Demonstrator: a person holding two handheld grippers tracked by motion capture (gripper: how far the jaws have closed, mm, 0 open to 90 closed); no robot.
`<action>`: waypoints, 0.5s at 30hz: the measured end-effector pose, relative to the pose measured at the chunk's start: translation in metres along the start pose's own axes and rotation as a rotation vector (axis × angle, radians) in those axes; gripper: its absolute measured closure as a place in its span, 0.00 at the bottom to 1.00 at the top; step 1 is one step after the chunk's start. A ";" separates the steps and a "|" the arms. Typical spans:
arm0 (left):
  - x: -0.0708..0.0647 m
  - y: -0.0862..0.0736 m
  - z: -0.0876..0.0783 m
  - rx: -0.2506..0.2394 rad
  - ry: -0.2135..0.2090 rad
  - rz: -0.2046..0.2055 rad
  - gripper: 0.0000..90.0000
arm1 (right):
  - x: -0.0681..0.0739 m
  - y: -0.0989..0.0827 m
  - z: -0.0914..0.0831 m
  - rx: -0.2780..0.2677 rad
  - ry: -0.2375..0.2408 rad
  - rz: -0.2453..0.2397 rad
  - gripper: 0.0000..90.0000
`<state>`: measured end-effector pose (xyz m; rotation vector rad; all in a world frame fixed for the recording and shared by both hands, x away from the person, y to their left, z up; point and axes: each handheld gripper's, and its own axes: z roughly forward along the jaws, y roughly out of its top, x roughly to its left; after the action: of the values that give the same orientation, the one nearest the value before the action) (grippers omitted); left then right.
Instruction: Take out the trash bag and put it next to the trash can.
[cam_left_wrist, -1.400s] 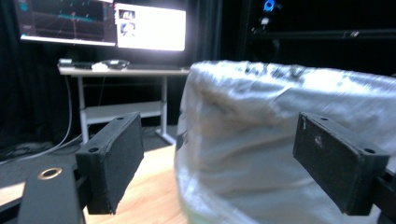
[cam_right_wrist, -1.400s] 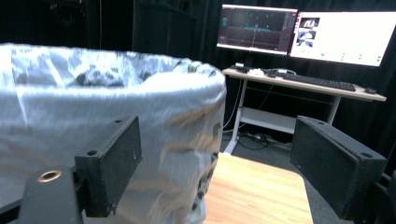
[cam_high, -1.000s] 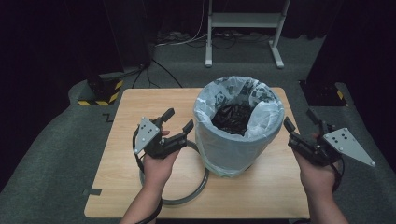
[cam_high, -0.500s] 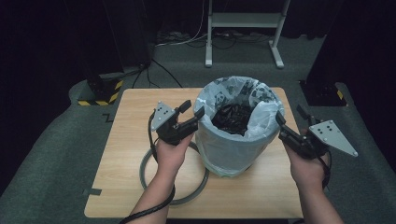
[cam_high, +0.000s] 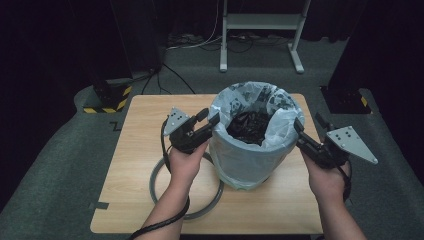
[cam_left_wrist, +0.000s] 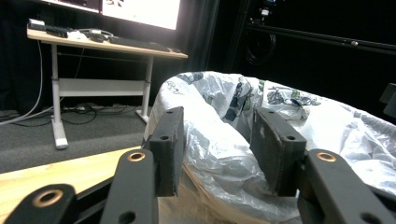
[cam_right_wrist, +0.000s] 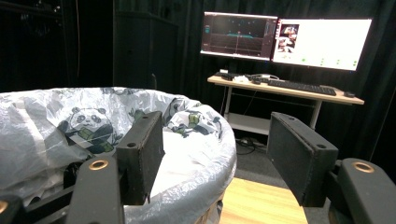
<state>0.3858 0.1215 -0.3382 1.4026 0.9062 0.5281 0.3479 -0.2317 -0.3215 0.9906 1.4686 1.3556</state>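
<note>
A bin (cam_high: 250, 160) lined with a panda-print plastic bag (cam_high: 281, 131) stands on the wooden table (cam_high: 145, 130), with dark stuff (cam_high: 247, 122) inside. My left gripper (cam_high: 209, 118) is at the bin's left rim. Its jaws have just been closing, and a fold of the bag (cam_left_wrist: 327, 126) bulges between them in the left gripper view (cam_left_wrist: 217, 135); I see no firm pinch. My right gripper (cam_high: 307, 121) is at the right rim. Its jaws have just been closing too but still stand wide (cam_right_wrist: 215, 140), one over the bag (cam_right_wrist: 56, 126), one outside.
A grey ring (cam_high: 160, 187) lies flat on the table around the bin's base, under my left forearm. A white desk frame (cam_high: 260, 20) and a yellow-black striped block (cam_high: 107, 97) sit on the floor beyond. A desk with monitors (cam_right_wrist: 289, 88) stands behind.
My left gripper has moved right and up, from beside the bin to its left rim, and its jaws have narrowed. The right gripper has edged in to the right rim.
</note>
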 end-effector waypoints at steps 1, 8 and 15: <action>-0.001 0.000 -0.001 0.000 0.007 0.010 0.62 | 0.000 0.000 0.001 0.005 0.002 0.003 0.41; -0.006 0.001 -0.004 -0.018 0.067 0.069 0.77 | 0.001 0.004 0.007 0.054 -0.007 0.017 0.48; -0.011 0.000 -0.004 -0.033 0.075 0.138 0.99 | 0.005 0.005 0.015 0.113 -0.018 0.025 0.55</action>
<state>0.3762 0.1156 -0.3354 1.4302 0.8603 0.7008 0.3607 -0.2226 -0.3173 1.0934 1.5378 1.2903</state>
